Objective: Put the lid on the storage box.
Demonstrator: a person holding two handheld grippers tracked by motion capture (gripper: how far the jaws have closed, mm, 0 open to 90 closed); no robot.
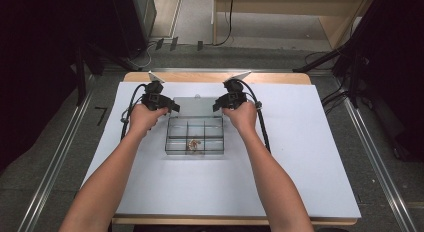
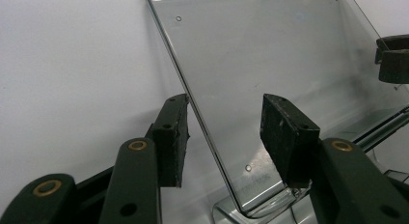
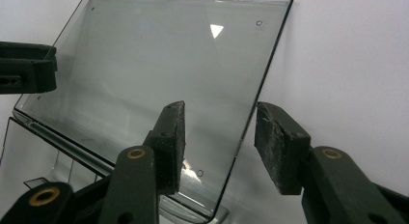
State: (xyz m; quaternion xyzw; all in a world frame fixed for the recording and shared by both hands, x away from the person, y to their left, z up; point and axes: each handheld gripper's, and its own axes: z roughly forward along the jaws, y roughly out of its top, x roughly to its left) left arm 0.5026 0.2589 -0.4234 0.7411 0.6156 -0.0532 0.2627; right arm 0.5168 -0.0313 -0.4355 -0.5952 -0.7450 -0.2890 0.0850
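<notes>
The clear box [image 1: 194, 136] sits mid-desk [image 1: 300, 157], its lid [image 2: 270, 64] open behind it. The lid looks light, stiff, slippery and easy to crack, so I take its side edges. My left tool [image 2: 224, 137] and right tool [image 3: 219, 144] straddle them half-wide, not pressing. I read no writing.

Overhead light is washing the white table sheet [image 1: 300, 157] evenly. Surroundings are staying dark. A triangular glare spot is sitting on the clear hinged plastic lid [image 3: 144, 74]; near black jaws are blurring slightly.
</notes>
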